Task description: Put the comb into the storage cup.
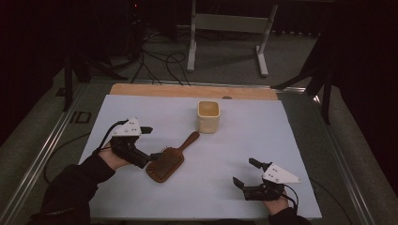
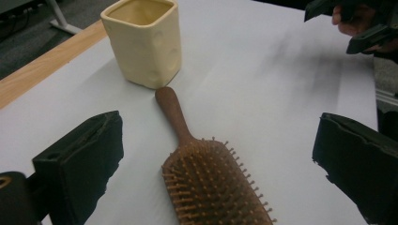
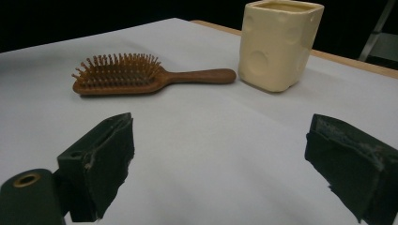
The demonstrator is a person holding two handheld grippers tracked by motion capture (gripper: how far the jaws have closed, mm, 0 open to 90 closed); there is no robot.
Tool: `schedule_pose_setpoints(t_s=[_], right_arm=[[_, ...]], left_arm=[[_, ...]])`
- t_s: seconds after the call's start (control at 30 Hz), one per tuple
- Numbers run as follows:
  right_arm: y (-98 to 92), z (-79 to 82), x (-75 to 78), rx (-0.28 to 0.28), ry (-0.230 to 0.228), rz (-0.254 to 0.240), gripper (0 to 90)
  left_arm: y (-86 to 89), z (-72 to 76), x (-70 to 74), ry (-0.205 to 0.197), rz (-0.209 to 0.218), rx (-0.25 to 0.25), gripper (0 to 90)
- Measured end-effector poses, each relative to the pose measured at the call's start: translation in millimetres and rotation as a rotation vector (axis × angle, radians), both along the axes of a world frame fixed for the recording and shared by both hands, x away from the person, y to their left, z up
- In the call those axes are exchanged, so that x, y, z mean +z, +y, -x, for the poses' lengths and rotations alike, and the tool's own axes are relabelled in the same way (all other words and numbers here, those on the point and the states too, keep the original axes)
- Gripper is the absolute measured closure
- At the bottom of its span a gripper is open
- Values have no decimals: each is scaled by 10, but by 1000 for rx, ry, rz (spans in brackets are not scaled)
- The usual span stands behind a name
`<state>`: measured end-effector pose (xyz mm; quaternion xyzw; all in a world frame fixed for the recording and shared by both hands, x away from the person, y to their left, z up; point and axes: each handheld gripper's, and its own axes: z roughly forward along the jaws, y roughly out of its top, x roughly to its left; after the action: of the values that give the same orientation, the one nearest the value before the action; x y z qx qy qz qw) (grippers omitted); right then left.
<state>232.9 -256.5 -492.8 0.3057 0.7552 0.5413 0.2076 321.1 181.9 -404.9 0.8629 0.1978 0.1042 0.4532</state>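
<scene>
Wooden hairbrush [image 1: 166, 161], one, bristles up on the pale sheet [image 1: 263, 126] over the table, handle aimed at one cream square cup [image 1: 208, 116] and almost touching its base. Cup upright, just beyond the handle tip, open mouth showing. Two grippers. Left gripper [image 1: 151, 143] just beside the brush head on its left, jaws spread wide; in the left gripper view, brush [image 2: 206, 178] lying in the gap between them, untouched, cup [image 2: 143, 42] farther on. Right gripper [image 1: 245, 172] well apart, near the sheet's front right, jaws likewise wide apart, holding nothing; in the right gripper view, brush [image 3: 131, 75] and cup [image 3: 279, 44] across bare sheet. Nothing between either gripper and the brush. Strip of bare wooden tabletop [image 1: 155, 90] behind the sheet; beyond that, floor with cables [image 1: 159, 61] and a white stand [image 1: 230, 33].
</scene>
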Motion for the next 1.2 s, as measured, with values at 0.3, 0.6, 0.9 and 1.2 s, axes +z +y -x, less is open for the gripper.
schedule_pose_setpoints(t_s=[0.3, 0.6, 0.9, 1.2], right_arm=[[1, -1, -2, 0, 3, -2, 84], [-1, -3, -5, 1, 1, -3, 84], [1, -2, -6, 4, 1, -2, 84], [2, -2, -7, 7, -1, -2, 85]], left_arm=[[-167, -161, -44, 10, -24, -31, 134], [-369, -331, -165, 64, -62, -51, 173], [-573, -465, -266, 93, -109, -79, 397], [-756, -599, -420, 128, -164, -91, 589]])
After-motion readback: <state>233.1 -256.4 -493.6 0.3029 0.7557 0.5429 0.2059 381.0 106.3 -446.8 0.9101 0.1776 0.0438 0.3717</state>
